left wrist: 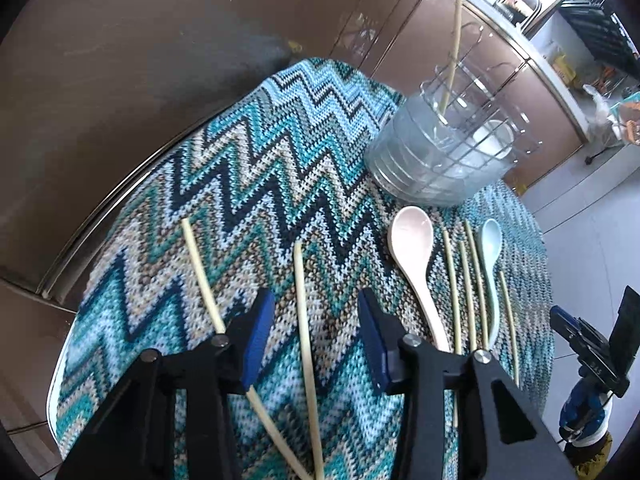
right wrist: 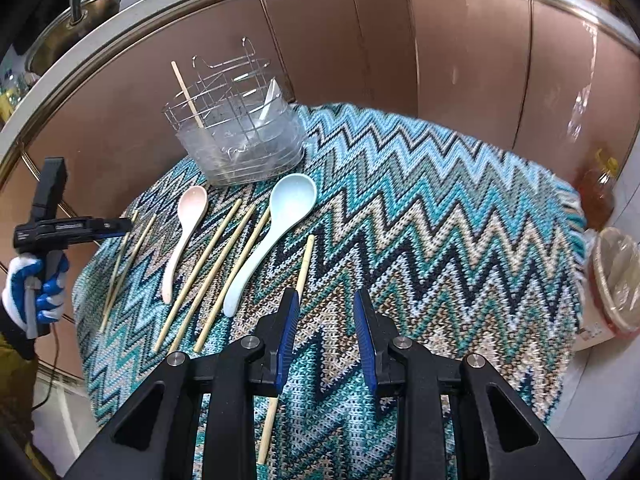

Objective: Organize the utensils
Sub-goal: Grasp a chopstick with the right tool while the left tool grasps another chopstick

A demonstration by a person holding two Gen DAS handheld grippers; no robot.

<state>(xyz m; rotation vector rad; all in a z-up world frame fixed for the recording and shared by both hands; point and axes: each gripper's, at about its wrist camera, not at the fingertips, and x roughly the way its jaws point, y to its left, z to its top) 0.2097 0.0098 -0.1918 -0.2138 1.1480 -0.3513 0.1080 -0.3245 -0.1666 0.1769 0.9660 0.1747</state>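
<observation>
While both grippers hang over the zigzag cloth [right wrist: 420, 208], neither one grips anything. Nearest, the left gripper [left wrist: 316, 320] has its blue pads apart with one chopstick [left wrist: 304, 320] lying on the cloth in the gap between them, touching neither pad. A second chopstick [left wrist: 202, 276] runs just beside it, passing under the left-hand finger. From the other side, the gloved hand [right wrist: 36, 292] holding this tool shows at the cloth's edge.

The right gripper [right wrist: 326, 312] stands at a narrow gap, nothing between its pads; a lone chopstick [right wrist: 304, 264] lies on the cloth just outside its left-hand finger and runs on beneath it.

Farther along, the loose utensils lie in a row on the cloth: a pink spoon [right wrist: 186, 232], three chopsticks [right wrist: 216, 264] side by side, and a blue spoon [right wrist: 276, 224], bowls pointing toward the far edge. The blue spoon's handle lies against the nearest of the three sticks.

Beyond the spoons, near the far edge, stands a wire holder [right wrist: 240, 136] set in a clear plastic tub, with one chopstick [right wrist: 188, 94] already upright in it, leaning. Behind the table runs a brown cabinet front [right wrist: 360, 40] under a pale counter.
</observation>
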